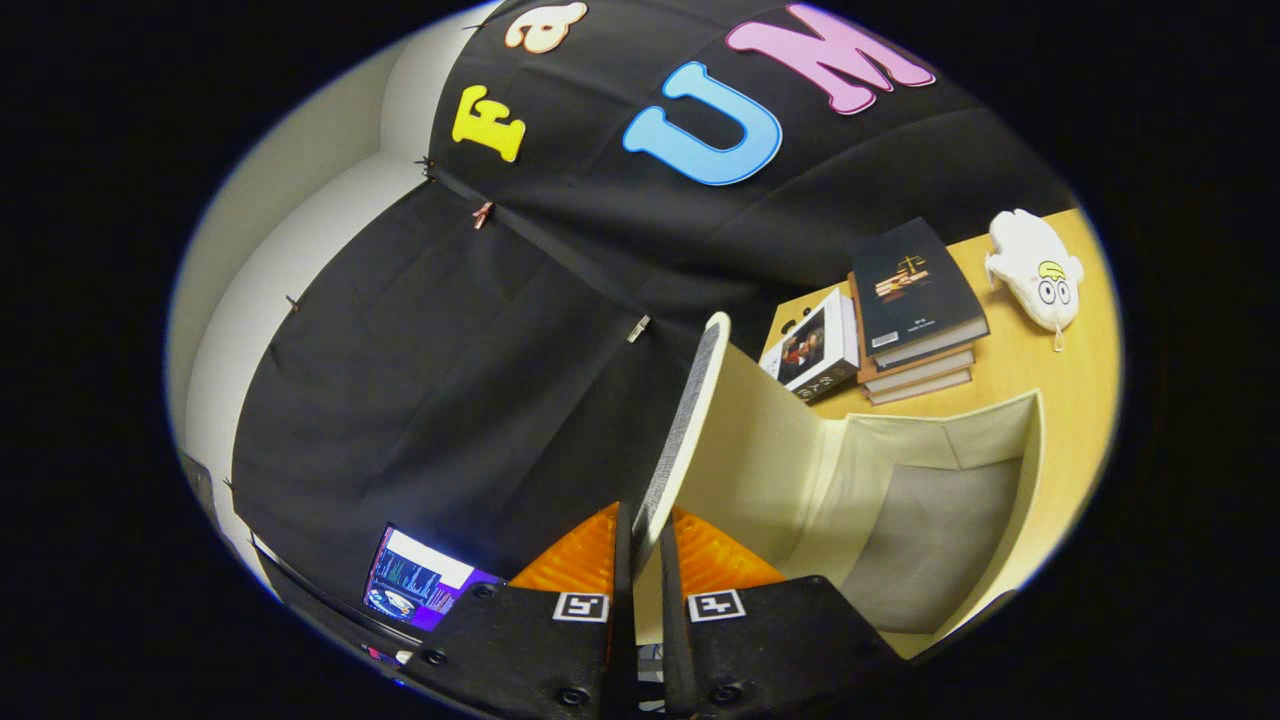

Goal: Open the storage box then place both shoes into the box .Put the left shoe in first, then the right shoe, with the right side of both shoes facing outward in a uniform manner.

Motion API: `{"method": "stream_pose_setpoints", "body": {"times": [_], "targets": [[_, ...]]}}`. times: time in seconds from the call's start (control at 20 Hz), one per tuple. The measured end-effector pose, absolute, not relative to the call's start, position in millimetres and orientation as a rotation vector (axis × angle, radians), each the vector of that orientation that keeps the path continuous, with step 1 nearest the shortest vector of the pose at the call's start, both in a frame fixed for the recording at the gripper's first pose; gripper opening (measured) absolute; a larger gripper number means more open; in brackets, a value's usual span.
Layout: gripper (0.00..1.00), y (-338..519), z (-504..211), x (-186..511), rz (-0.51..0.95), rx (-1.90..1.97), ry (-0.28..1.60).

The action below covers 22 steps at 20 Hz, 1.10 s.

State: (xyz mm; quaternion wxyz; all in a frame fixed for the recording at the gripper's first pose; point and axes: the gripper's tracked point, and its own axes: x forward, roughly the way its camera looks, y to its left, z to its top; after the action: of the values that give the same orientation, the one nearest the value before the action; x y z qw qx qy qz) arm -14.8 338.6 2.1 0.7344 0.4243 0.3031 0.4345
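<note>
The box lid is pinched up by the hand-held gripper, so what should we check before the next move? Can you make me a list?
1. Grip on the lid: the hand-held gripper has both orange fingers pressed on the edge of the lid. Ok.
2. Lid lifted: it stands raised, well clear of the opening. Ok.
3. Space inside the storage box: its pale lining shows, with nothing in it. Ok.
4. Things nearby: the stack of books and the white plush toy sit on the table beyond the box, apart from it. Ok.
5. Will the lid stay open when let go: cannot tell.
6. Where the shoes are: cannot tell.
</note>
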Motion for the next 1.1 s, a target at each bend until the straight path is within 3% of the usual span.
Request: {"method": "stream_pose_setpoints", "body": {"times": [0.15,0.25,0.35,0.5,0.8,1.1], "targets": [[0.14,359,6,-18,0.988,0.924,0.679],[0.24,365,6,-20,1.001,0.911,0.691],[0.44,369,4,-21,1.004,0.888,0.703],[0.96,365,1,-25,0.998,0.858,0.700],[0.96,317,-5,-22,0.928,0.787,0.633],[0.96,213,-21,-18,0.752,0.686,0.525]]}}
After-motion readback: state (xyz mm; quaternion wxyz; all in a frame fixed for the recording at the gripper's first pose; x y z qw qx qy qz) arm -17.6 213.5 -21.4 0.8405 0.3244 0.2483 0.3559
